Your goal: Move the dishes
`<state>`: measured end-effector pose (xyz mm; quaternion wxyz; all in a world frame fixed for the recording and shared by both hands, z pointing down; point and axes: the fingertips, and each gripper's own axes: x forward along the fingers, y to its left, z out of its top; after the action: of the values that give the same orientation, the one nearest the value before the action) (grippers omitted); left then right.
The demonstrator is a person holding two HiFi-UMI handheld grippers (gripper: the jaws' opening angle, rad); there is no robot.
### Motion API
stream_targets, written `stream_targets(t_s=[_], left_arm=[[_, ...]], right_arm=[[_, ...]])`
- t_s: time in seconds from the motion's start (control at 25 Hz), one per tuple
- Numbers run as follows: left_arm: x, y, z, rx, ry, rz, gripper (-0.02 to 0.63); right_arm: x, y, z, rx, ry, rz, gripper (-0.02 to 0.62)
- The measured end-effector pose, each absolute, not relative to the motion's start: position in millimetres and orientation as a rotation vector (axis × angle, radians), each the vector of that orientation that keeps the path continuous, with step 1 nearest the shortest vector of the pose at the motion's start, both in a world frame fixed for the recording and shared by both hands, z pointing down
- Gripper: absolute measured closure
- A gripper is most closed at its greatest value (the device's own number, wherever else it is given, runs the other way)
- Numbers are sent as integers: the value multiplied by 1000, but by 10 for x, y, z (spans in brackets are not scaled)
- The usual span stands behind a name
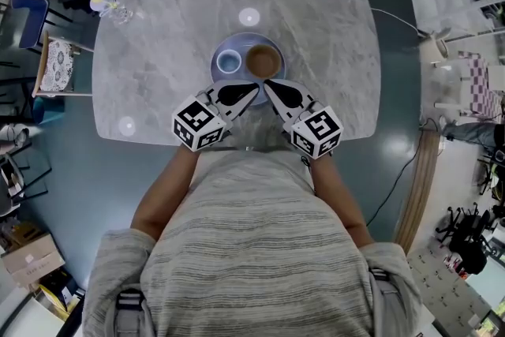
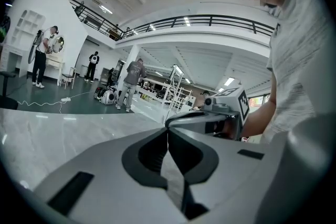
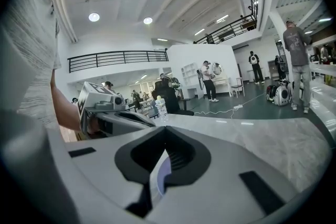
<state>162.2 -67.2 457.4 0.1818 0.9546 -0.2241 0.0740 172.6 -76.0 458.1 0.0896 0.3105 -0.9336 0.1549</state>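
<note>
A lavender plate (image 1: 247, 39) is carrying a small blue cup (image 1: 229, 61) and a brown bowl (image 1: 263, 59). The left gripper (image 1: 256, 88) and right gripper (image 1: 267, 84) are hovering at its near edge, jaws closed on nothing.

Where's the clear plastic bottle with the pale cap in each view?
Head view: clear plastic bottle at the far-left corner of the grey marble table.
Left gripper view: not in it.
Right gripper view: bottle upright near centre, at the table's far edge.
Shared landmark: the marble table, in all three.
</note>
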Motion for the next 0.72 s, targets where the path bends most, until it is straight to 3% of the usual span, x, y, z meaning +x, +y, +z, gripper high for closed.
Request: stream_targets(t_s=[0.72], left_arm=[[1618,-694,4647,2679,-626,233,584]], right_arm=[[1726,-770,4592,904,-2765,442,578]])
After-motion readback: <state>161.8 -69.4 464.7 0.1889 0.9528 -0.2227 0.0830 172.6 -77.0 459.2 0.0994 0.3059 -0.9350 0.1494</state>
